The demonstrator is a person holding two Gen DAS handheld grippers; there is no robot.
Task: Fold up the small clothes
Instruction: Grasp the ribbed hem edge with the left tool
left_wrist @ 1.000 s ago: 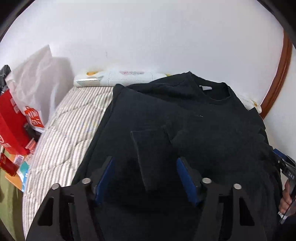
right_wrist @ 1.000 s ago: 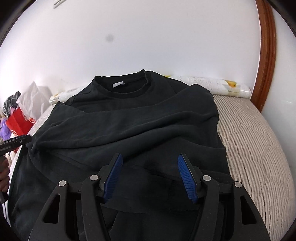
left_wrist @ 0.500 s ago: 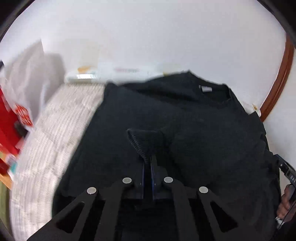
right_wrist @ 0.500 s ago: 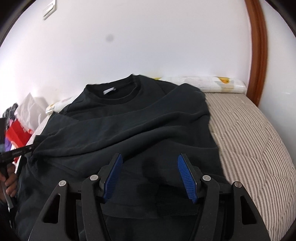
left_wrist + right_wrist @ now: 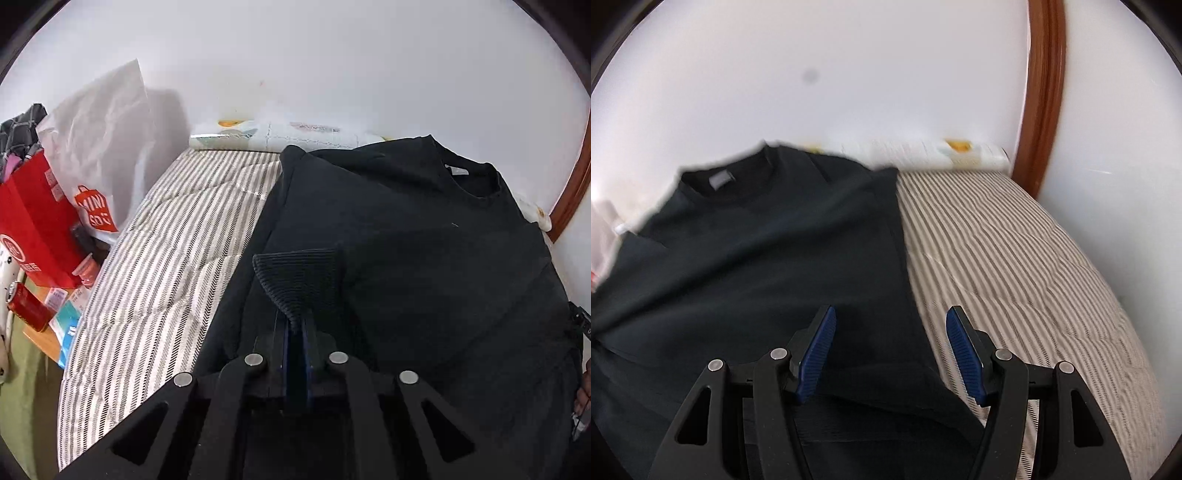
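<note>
A black sweatshirt (image 5: pixel 424 236) lies spread on the striped mattress (image 5: pixel 177 251), collar toward the wall, one sleeve folded across its body. My left gripper (image 5: pixel 295 328) is shut on the ribbed sleeve cuff (image 5: pixel 299 280), which fans out above the blue pads. In the right wrist view the sweatshirt (image 5: pixel 757 266) fills the left half. My right gripper (image 5: pixel 888 347) is open and empty, low over the sweatshirt's right side near its hem, straddling its edge.
A white plastic bag (image 5: pixel 99 147), a red paper bag (image 5: pixel 33 221) and small items stand left of the mattress. Wrapped packs (image 5: pixel 280 134) lie along the wall. A brown wooden frame (image 5: pixel 1041 92) rises at the right. Bare mattress (image 5: pixel 1015 266) lies right of the sweatshirt.
My left gripper closed on the sleeve cuff and now holds it. My right gripper stayed open and moved right, toward the sweatshirt's right edge.
</note>
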